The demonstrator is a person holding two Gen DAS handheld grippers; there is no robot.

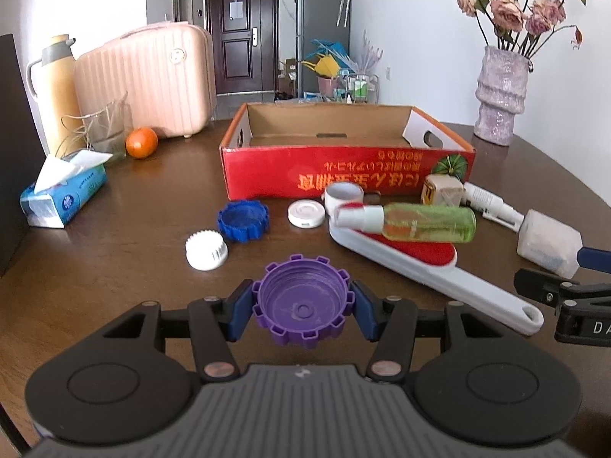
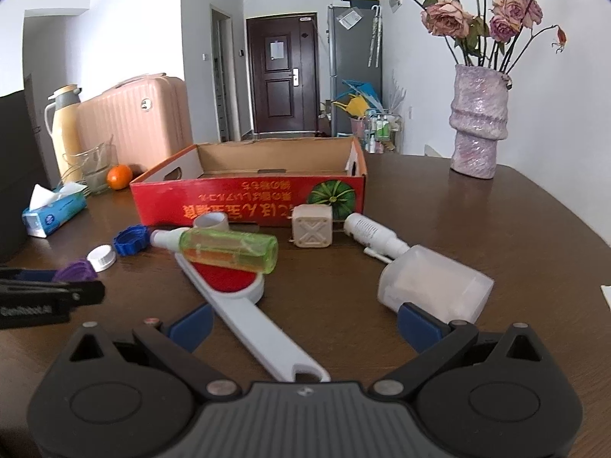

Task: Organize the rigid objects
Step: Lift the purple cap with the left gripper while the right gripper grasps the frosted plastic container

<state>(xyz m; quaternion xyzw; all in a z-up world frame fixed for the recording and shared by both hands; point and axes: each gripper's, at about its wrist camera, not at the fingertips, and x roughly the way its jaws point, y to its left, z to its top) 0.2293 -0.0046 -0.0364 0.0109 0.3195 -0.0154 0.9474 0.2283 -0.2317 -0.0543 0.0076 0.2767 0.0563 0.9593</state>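
My left gripper [image 1: 303, 311] is shut on a purple notched cap [image 1: 303, 305], low over the table. A blue cap [image 1: 243, 220], white ribbed cap [image 1: 206, 250] and white round lid [image 1: 306, 213] lie ahead. A green spray bottle [image 1: 424, 222] rests on a white-and-red lint brush [image 1: 435, 271]. The open red cardboard box [image 1: 343, 175] stands behind. My right gripper [image 2: 305, 322] is open around the brush handle [image 2: 263, 328]; its right finger touches a frosted pump bottle [image 2: 431, 286].
A tape roll [image 1: 343, 194] and beige cube [image 2: 312, 226] lie by the box. Tissue pack [image 1: 63, 198], orange [image 1: 141, 142], glass, thermos and pink suitcase [image 1: 152, 84] stand at left; a purple vase [image 2: 477, 126] with flowers stands at back right.
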